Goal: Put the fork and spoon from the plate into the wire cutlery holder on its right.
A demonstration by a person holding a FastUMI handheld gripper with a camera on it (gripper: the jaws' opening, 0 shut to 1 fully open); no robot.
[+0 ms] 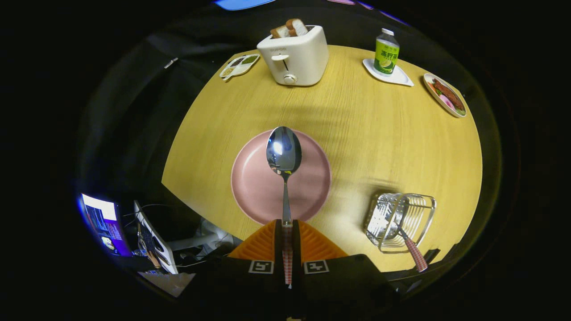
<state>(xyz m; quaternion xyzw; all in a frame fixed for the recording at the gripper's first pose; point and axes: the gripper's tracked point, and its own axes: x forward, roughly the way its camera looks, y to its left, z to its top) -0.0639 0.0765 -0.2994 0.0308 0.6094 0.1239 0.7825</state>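
Note:
My gripper is shut on the spoon, both orange fingers pressing its red-checked handle. The steel bowl of the spoon points ahead and hangs over the pink plate, which lies bare just beyond the fingers. To the plate's right stands the wire cutlery holder. The fork sits in the holder, its red-checked handle sticking out toward the table's near edge.
At the far side of the round wooden table stand a white toaster with bread, a small divided dish, a green bottle on a white coaster, and a plate of food. Screens glow below the table's left edge.

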